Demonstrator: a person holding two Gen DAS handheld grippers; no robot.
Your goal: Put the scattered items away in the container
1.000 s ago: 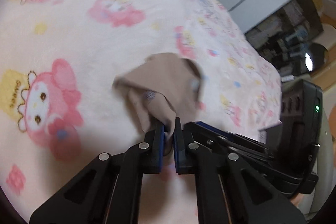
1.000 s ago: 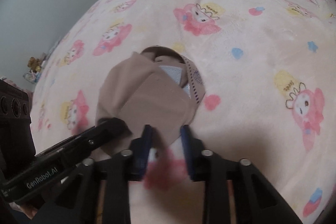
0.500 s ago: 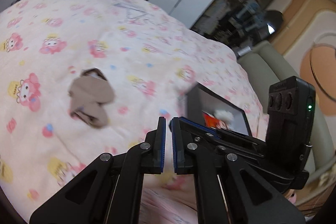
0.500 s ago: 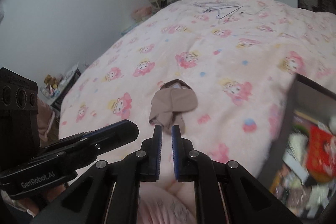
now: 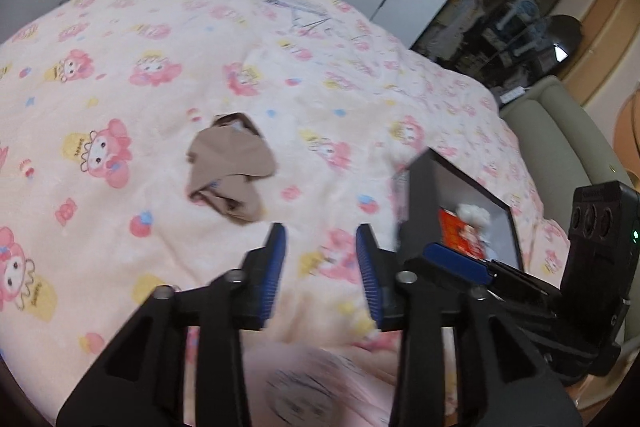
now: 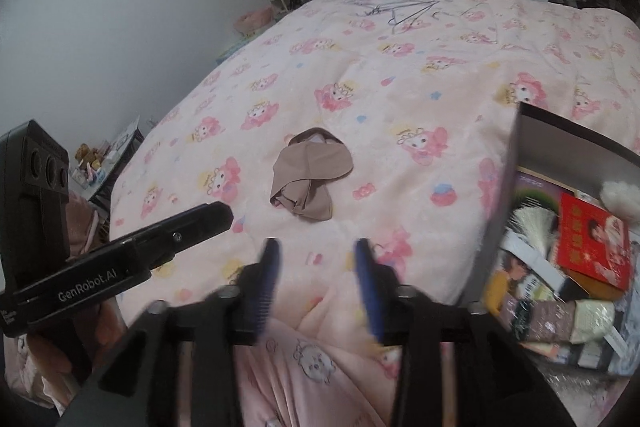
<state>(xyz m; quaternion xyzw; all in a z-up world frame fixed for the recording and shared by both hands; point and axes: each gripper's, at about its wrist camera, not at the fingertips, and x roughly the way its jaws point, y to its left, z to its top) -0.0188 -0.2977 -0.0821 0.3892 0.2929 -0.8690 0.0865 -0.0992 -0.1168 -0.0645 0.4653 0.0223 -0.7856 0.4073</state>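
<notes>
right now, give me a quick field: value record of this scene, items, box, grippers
surface: pink cartoon-print blanket
loose item: beige cloth, crumpled on the blanket, untouched
container: dark box to the right of the cloth, already holding a red booklet and other items
left gripper: jaws opening, nothing between them
right gripper: jaws opening, nothing between them
far end: wire hangers on the blanket

From my station I count:
- Grippers: two, the left gripper (image 5: 320,251) and the right gripper (image 6: 316,267), both with jaws opening and nothing between them.
- Folded brown garment (image 6: 310,175): one, on the bed (image 6: 400,67).
- Dark container (image 6: 516,163): one.
- Red booklet (image 6: 588,243) inside it: one; the other contents are too jumbled for me to count.
- Wire hangers (image 6: 394,7) at the bed's far end: I cannot tell how many.
</notes>
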